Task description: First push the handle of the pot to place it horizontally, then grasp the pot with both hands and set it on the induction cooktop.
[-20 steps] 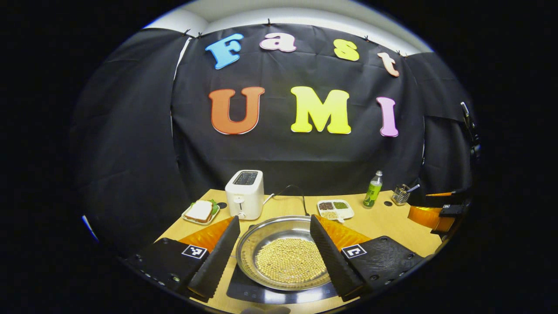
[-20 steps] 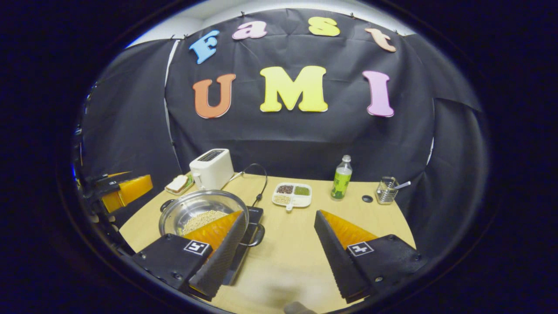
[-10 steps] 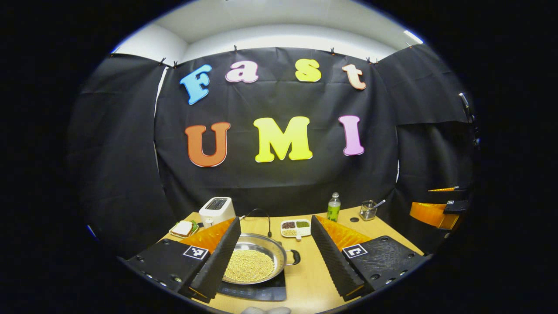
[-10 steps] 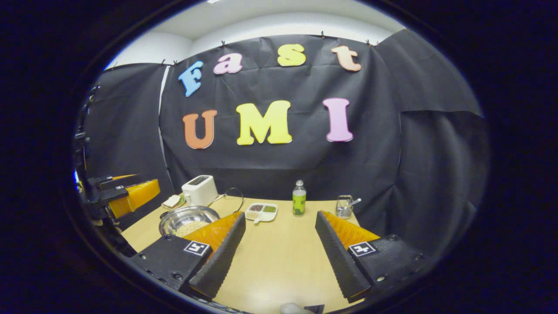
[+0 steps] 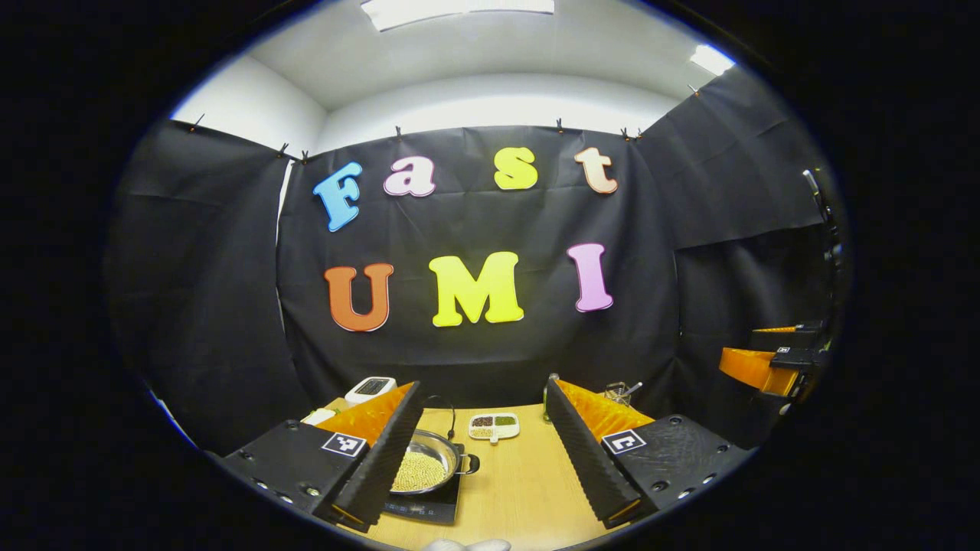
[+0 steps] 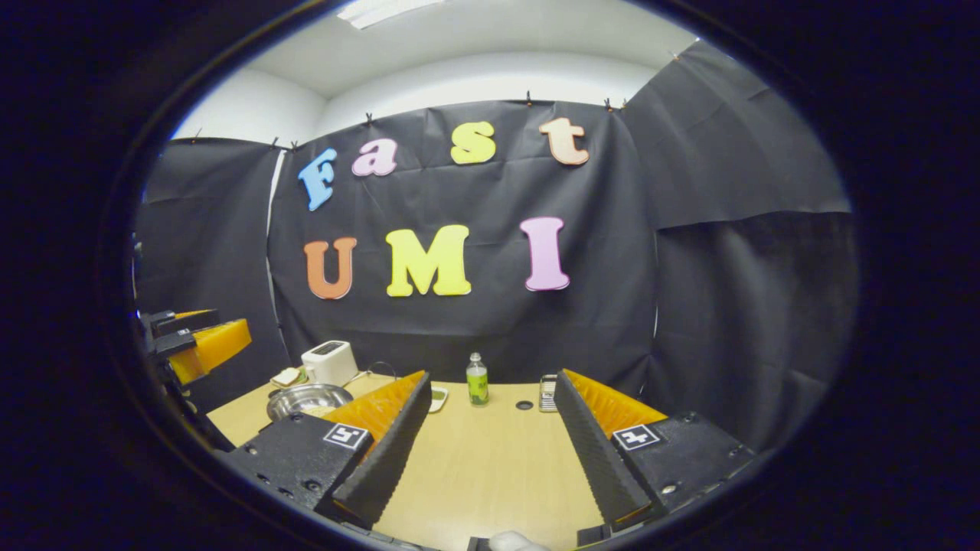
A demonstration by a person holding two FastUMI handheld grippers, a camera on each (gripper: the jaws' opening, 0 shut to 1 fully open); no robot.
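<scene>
Steel pot point(image 5: 429, 465) before toaster point(image 5: 369, 389), tray point(image 5: 494, 425).

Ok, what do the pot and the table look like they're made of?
The pot looks like polished metal, probably stainless steel: silvery, with a bright reflective rim. The table looks like light wood or wood-look laminate: pale tan with faint grain and a smooth, slightly glossy surface.

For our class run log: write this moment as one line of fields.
stage: after placing | pot: on induction cooktop, beans inside | left tongs: open, clear of pot | right tongs: open, over bare table
</scene>
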